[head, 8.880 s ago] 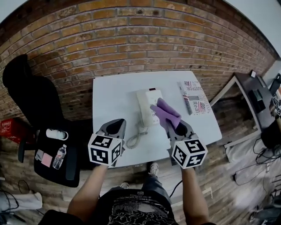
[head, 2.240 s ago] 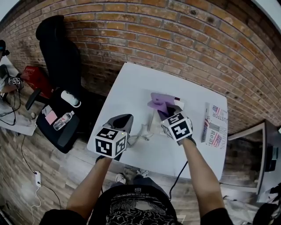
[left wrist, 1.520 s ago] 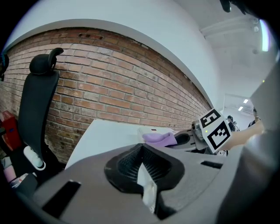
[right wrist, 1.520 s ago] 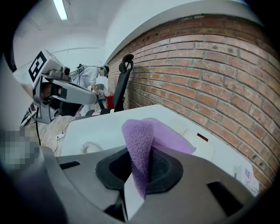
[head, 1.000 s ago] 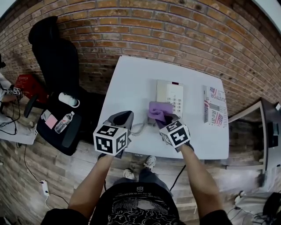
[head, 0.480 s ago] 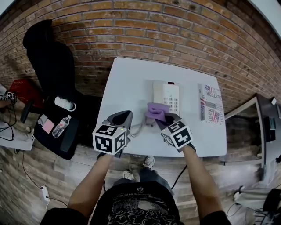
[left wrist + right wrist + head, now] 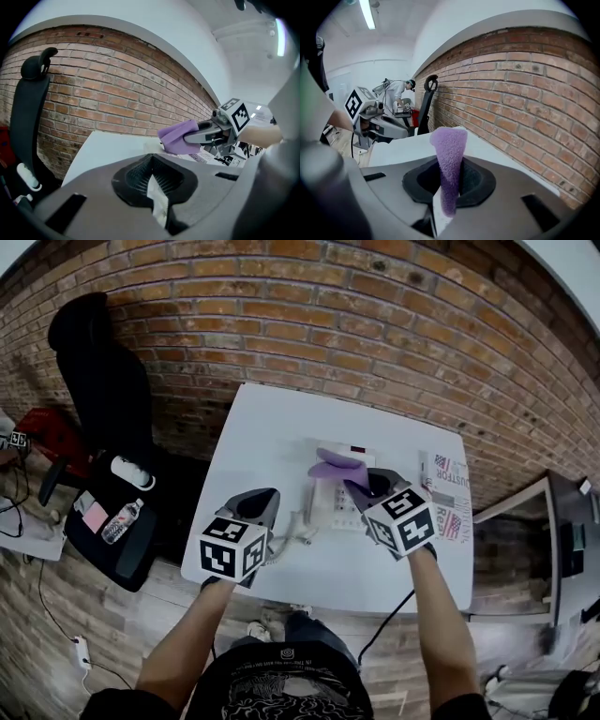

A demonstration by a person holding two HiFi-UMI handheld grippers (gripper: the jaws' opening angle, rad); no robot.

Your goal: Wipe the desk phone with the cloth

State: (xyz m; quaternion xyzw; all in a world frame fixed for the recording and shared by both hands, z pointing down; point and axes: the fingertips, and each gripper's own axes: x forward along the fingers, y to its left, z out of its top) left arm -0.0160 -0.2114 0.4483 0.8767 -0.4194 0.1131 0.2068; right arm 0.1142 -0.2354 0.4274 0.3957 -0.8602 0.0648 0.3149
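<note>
Head view: steeply down over your table [image 7: 262, 427].
Left gripper view: low, faces right gripper [image 7: 190, 137], frame right.
Right gripper view: seemingly faces left gripper [image 7: 405, 132].

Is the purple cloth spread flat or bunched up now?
Bunched up. The right tool is shut on the cloth, and the cloth rises from it as a narrow folded strip, not a flat sheet.

1. Can't see most of the desk phone [image 7: 328, 504]: covered by the cloth [image 7: 336, 468] and the right gripper [image 7: 358, 487].
2. Can't see the middle of the printed paper [image 7: 439, 465], behind the right gripper; print too small to read.
3. Lose the phone cord [image 7: 298, 538] behind the left gripper [image 7: 265, 501].
4. Can't read the label on the bottle [image 7: 120, 521] on the chair [image 7: 141, 551]: too small.
5. Can't make out the person [image 7: 399, 93] far back in the right gripper view: small, blurred.
6. Can't see the cloth's lower end there, pinched between the jaws.
</note>
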